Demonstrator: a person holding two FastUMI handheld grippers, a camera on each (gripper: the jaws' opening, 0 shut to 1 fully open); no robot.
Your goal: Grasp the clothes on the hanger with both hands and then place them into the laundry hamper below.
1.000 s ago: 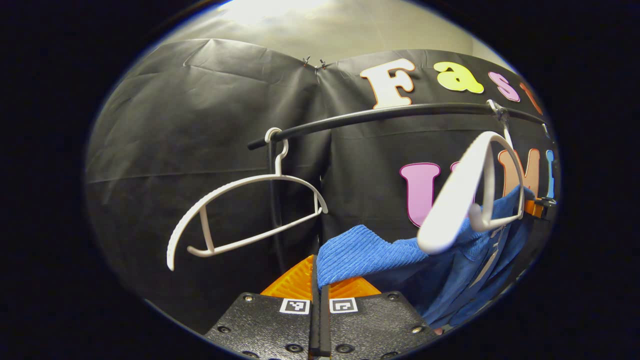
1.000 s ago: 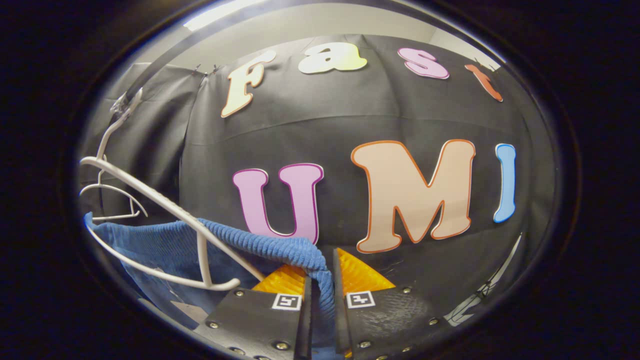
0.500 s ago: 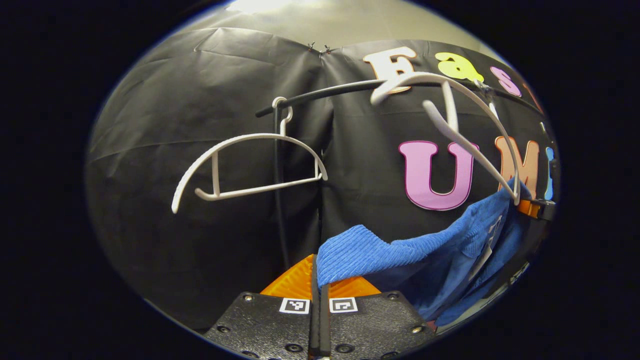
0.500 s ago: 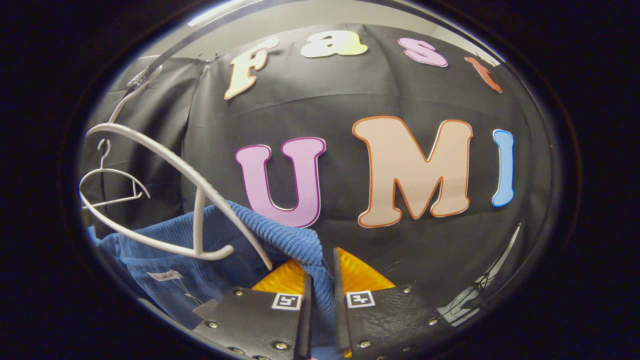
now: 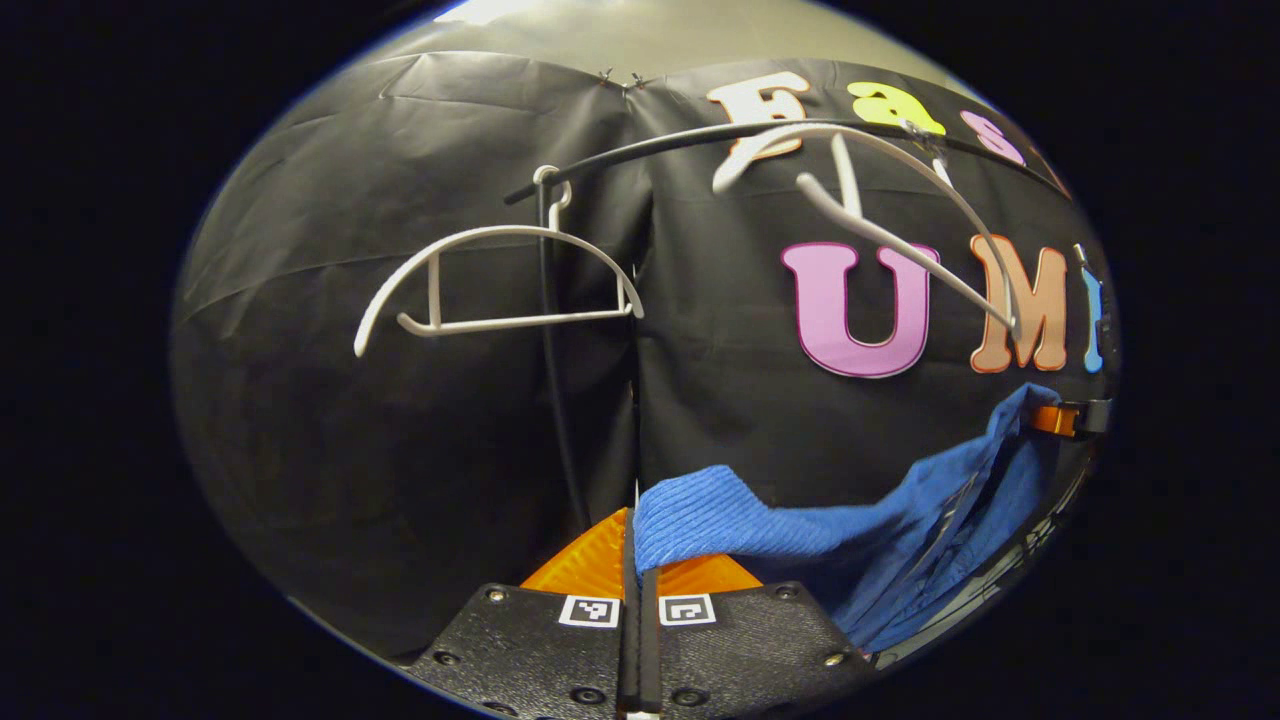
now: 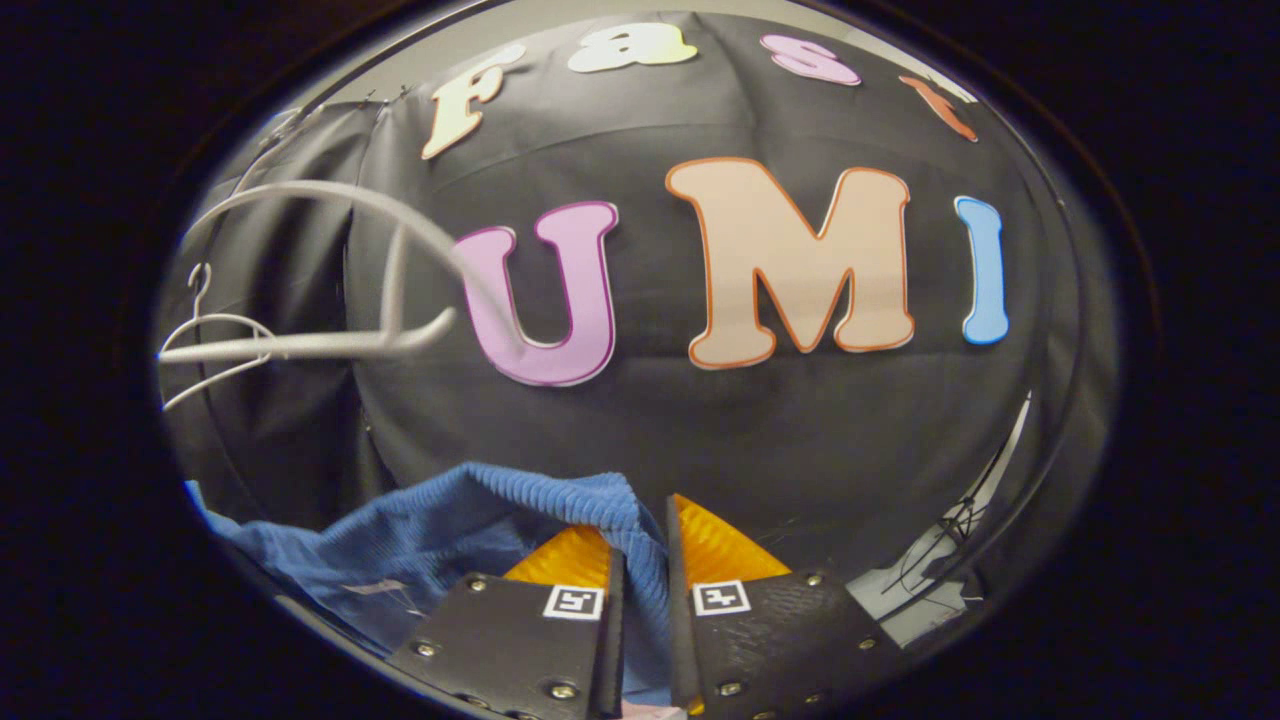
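Note:
A blue ribbed garment (image 5: 800, 525) hangs stretched between both grippers, clear of its white hanger (image 5: 880, 215). My left gripper (image 5: 637, 545) is shut on one corner of the garment at the bottom of the left gripper view. The other gripper (image 5: 1065, 418) holds the far corner at the right edge of that view. In the right gripper view my right gripper (image 6: 640, 545) is shut on a fold of the blue garment (image 6: 440, 540), which sags away to the left. The bare white hanger (image 6: 330, 270) swings blurred above the garment.
A black rail (image 5: 680, 145) runs across the top of the left gripper view. A second bare white hanger (image 5: 490, 280) hangs from it beside a black upright pole (image 5: 553, 380). The same second hanger (image 6: 215, 345) shows small at the left of the right gripper view.
Both grippers have come down with the garment. It slid off the white hanger, which swung up and now hangs free above it.

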